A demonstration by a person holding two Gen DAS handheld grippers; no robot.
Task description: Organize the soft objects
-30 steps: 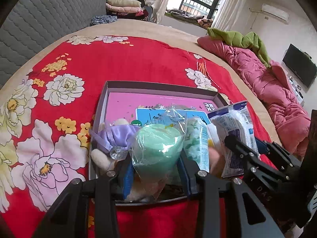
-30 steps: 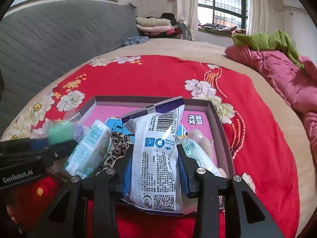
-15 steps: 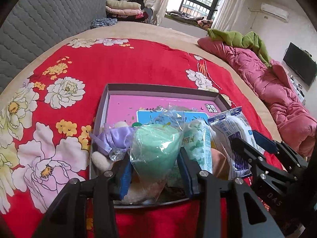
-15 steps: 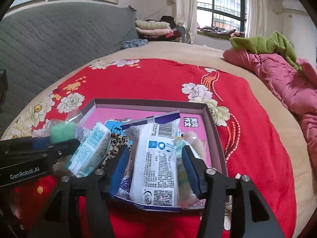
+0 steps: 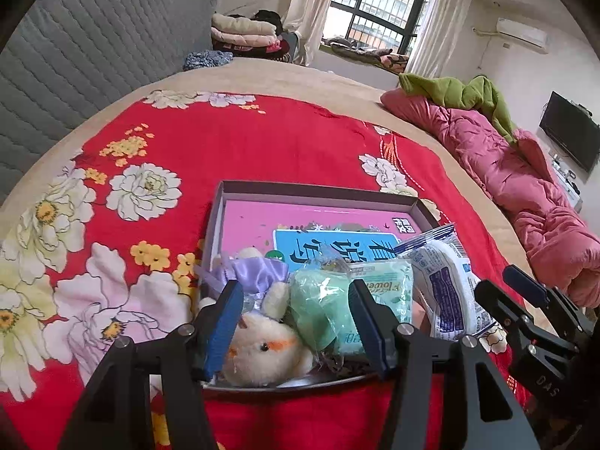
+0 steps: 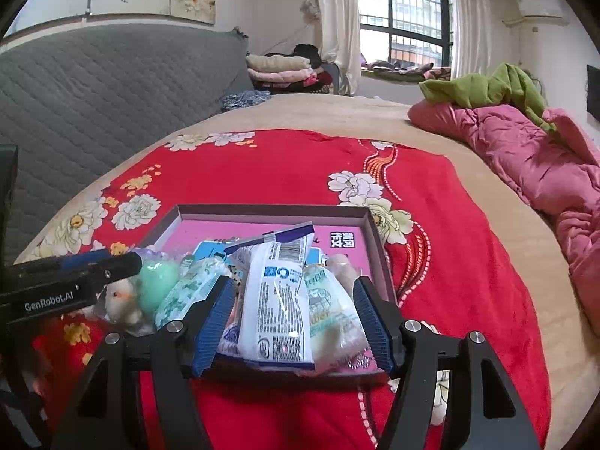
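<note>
A shallow box [image 5: 315, 192] with a pink bottom lies on the red flowered bedspread and holds soft things. In the left wrist view my left gripper [image 5: 296, 322] is open at the box's near edge, astride a green bagged sponge [image 5: 318, 307] and a cream plush toy [image 5: 262, 345]; a purple satin pouch [image 5: 258, 273] and a tissue pack [image 5: 382, 285] lie beside. In the right wrist view my right gripper [image 6: 292, 322] is open around a white and blue packet [image 6: 279, 300], which rests in the box [image 6: 270, 210]. It also shows in the left wrist view [image 5: 442, 285].
A grey quilted headboard [image 6: 93, 86] runs along the left. A pink quilt [image 5: 525, 195] with a green blanket [image 5: 465, 93] lies at the right. Folded clothes [image 6: 281, 69] are stacked at the far end by the window.
Both grippers opened and drew back. The green sponge bag and the white and blue packet were let go and now rest in the box.
</note>
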